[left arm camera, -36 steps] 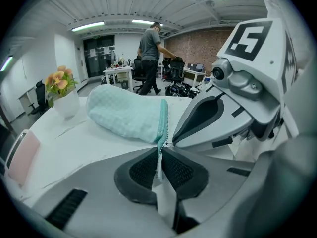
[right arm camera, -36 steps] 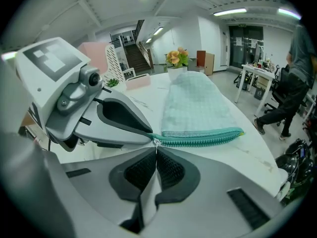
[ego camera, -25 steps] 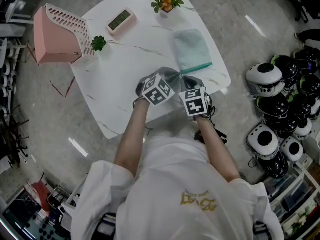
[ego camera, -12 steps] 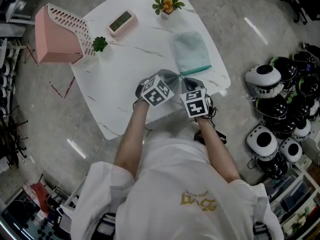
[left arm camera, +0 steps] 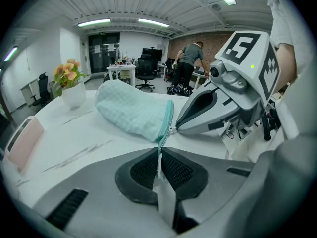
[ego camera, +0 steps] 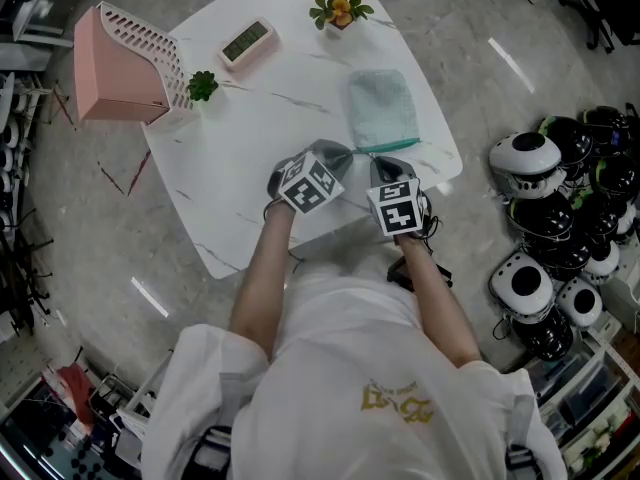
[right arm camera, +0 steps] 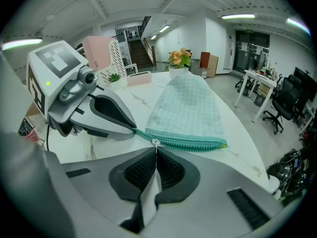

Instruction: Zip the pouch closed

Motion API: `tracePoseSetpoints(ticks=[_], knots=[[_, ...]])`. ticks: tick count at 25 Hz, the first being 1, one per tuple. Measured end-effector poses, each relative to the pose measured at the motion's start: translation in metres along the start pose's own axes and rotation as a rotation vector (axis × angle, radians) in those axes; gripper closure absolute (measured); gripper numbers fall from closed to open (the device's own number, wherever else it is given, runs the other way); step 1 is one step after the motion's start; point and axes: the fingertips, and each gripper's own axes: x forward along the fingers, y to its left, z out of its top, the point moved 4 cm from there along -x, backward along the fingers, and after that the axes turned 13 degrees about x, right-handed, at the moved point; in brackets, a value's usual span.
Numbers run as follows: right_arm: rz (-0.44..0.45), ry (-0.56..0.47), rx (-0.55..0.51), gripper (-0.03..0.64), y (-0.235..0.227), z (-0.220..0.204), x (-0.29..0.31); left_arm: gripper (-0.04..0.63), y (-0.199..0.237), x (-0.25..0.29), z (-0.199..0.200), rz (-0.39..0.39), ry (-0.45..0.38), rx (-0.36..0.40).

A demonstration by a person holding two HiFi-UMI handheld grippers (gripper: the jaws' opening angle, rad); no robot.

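Observation:
A mint-green fabric pouch (ego camera: 383, 108) lies on the white marble table (ego camera: 240, 158), its zipper (right arm camera: 190, 143) along the edge nearest me. In the left gripper view, my left gripper (left arm camera: 159, 150) is shut on the end of the zipper tape that runs out from the pouch's (left arm camera: 133, 110) corner. My right gripper (right arm camera: 156, 150) is shut on the small zipper pull (right arm camera: 155, 143), which sits near the zipper's left end, close to the left gripper's (right arm camera: 101, 114) tip. In the head view both grippers, left (ego camera: 348, 153) and right (ego camera: 374, 159), meet at the pouch's near left corner.
A pink slatted rack (ego camera: 125, 68), a small green plant (ego camera: 202, 86), a digital clock (ego camera: 245, 40) and a pot of flowers (ego camera: 338, 3) stand along the far side. The table's near edge (ego camera: 330, 230) is just under my hands. Black-and-white helmets (ego camera: 560, 238) lie on the floor at right.
The left gripper has edged slightly to the left, away from the right one. Both grips look unchanged and the pouch has not moved.

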Motion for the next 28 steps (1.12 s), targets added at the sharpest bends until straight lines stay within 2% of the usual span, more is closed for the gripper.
tracePoseSetpoints(ticks=[16, 21, 28], knots=[[-0.015, -0.001, -0.017, 0.600, -0.004, 0.004, -0.005, 0.557, 0.003, -0.008, -0.003, 0.033, 0.007, -0.022], [-0.038, 0.005, -0.010, 0.600, -0.016, 0.006, -0.004, 0.558, 0.014, -0.016, -0.016, 0.075, 0.013, -0.066], [-0.040, 0.004, -0.007, 0.600, -0.020, 0.005, -0.002, 0.558, 0.018, -0.020, -0.022, 0.089, 0.012, -0.082]])
